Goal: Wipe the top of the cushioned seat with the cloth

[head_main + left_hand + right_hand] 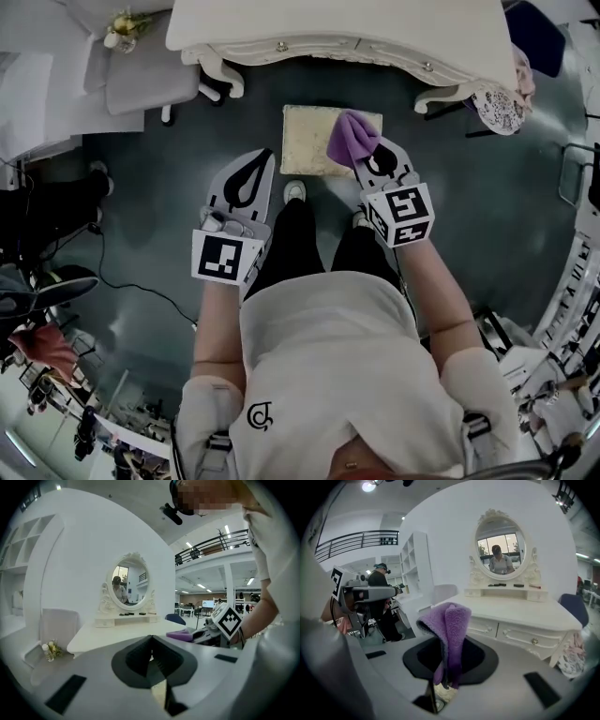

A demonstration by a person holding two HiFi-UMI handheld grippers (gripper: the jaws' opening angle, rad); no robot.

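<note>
The cushioned seat [311, 141] is a pale yellow square stool on the dark floor in front of the white dressing table [375, 37]. A purple cloth [352, 139] is clamped in my right gripper [368, 155], which is held above the seat's right part. The cloth [449, 630] stands up between the shut jaws in the right gripper view. My left gripper [257, 169] hovers left of the seat, shut with nothing in it, and its jaws [152, 660] meet in the left gripper view.
A white chair [141, 84] with a small flower bunch [125, 26] stands at the back left. An oval mirror [500, 550] sits on the dressing table. A patterned bag [502, 103] hangs at the table's right end. The person's feet [294, 192] are just before the seat.
</note>
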